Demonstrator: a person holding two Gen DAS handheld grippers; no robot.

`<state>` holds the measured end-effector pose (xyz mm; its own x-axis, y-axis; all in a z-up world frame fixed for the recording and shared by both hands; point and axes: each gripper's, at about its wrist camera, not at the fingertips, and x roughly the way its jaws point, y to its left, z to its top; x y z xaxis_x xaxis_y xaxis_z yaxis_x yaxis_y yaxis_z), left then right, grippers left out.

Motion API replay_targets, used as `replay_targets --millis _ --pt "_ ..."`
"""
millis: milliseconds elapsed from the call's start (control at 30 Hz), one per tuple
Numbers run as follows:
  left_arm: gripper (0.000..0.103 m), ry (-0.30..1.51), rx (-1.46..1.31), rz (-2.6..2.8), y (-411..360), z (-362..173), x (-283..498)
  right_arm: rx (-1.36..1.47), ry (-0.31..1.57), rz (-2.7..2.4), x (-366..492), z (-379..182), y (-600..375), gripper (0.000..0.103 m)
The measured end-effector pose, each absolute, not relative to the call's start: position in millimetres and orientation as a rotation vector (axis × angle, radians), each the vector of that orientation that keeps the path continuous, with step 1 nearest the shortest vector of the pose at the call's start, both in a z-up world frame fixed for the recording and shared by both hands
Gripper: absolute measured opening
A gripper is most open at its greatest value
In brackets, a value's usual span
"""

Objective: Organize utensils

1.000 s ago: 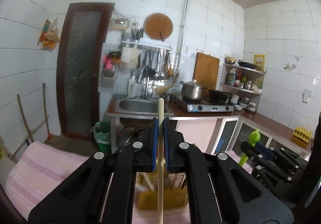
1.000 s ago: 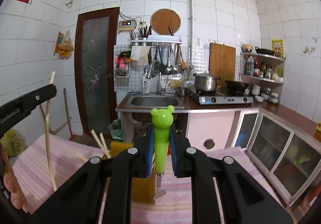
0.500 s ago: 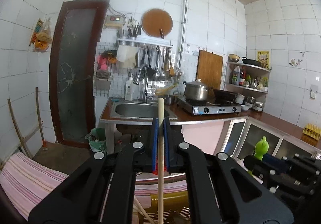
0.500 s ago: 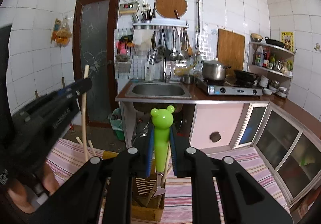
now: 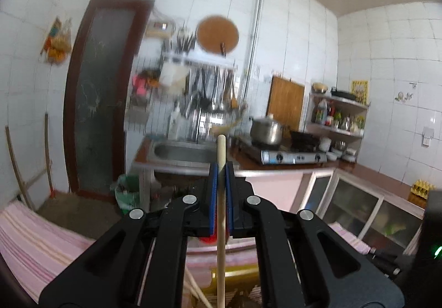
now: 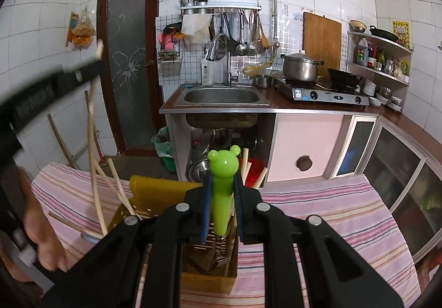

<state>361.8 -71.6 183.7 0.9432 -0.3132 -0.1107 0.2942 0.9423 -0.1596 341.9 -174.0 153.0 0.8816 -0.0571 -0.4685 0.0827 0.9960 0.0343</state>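
Observation:
My right gripper (image 6: 222, 183) is shut on a green bear-headed utensil (image 6: 223, 164), held upright. Its metal lower end reaches down into the yellow utensil holder (image 6: 154, 189) on the pink striped cloth. Several wooden chopsticks (image 6: 116, 183) lean out of the holder's left side. My left gripper (image 5: 221, 170) is shut on a single wooden chopstick (image 5: 221, 225), held vertical above the holder (image 5: 234, 277). From the right wrist view the left gripper (image 6: 96, 65) is at the upper left, with its chopstick (image 6: 92, 125) hanging toward the holder. A hand (image 6: 41, 225) holds that tool.
The table's striped cloth (image 6: 331, 211) spreads right of the holder. A loose chopstick (image 6: 63, 222) lies on the cloth left of it. Beyond the table stand a sink counter (image 6: 221, 98), a stove with a pot (image 6: 301, 68), and glass-door cabinets (image 6: 400, 164) on the right.
The right gripper has come down and tipped forward, bringing the green utensil's lower end into the holder. The left gripper has shifted sideways with its chopstick and now hangs left of the holder.

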Motion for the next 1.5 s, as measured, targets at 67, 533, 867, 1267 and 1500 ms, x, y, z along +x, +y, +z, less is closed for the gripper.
replay_targets --millis 67,533,867,1267,1500 --pt "0.004 0.097 -0.135 -0.300 -75 194 362 0.051 0.477 -0.068 340 155 -172 0.015" --pt "0.006 0.206 -0.056 -0.231 -88 153 376 0.105 0.568 -0.064 350 135 -182 0.033" --pt "0.098 0.239 -0.135 -0.196 -23 174 269 0.114 0.465 -0.089 263 170 -200 0.091" --pt "0.098 0.358 -0.108 -0.126 15 86 118 0.034 0.430 -0.044 122 86 -159 0.098" --pt "0.098 0.395 -0.076 -0.049 24 32 83 0.075 0.401 -0.017 84 59 -146 0.098"
